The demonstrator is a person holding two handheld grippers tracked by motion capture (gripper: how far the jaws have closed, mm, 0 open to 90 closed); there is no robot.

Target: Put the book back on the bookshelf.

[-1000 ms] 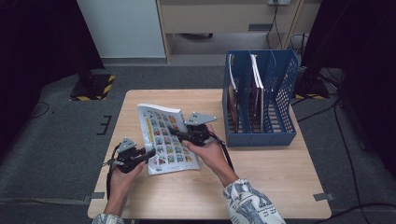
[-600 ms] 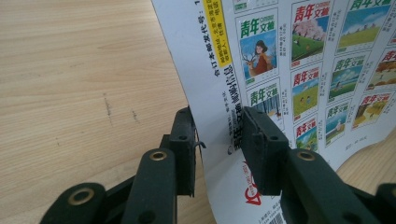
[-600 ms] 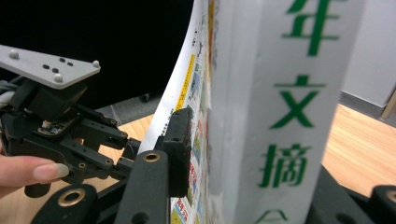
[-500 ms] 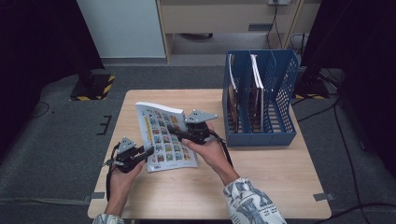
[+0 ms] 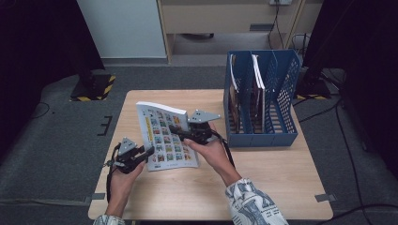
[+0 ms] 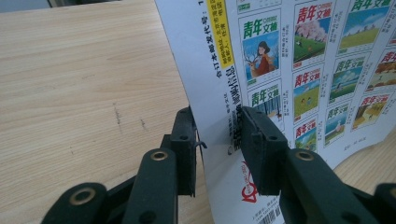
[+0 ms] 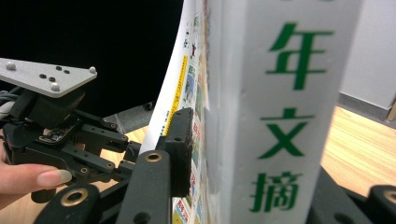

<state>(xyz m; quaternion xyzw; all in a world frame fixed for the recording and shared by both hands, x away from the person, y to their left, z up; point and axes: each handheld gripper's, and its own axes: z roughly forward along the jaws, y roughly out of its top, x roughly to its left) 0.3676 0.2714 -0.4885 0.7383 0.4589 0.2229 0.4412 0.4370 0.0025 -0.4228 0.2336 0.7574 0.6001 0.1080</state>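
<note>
A thick magazine [image 5: 164, 136] with a grid of small colourful covers on its face is held tilted over the wooden table [image 5: 263, 178], far edge raised. My left gripper [image 5: 150, 151] is shut on its near left corner; in the left gripper view the white cover margin [image 6: 215, 93] runs between the two black jaws [image 6: 219, 140]. My right gripper [image 5: 174, 130] is shut on the right side of the magazine. Its view looks along the white spine [image 7: 280, 116] with green characters, one pad [image 7: 182, 149] pressed on the cover. Those jaws have just eased slightly wider, the magazine still between them.
A blue three-slot file rack [image 5: 281, 93] stands at the table's right rear and holds some upright books. The person's forearms come in from the near edge. Dark floor and stands surround the table.
</note>
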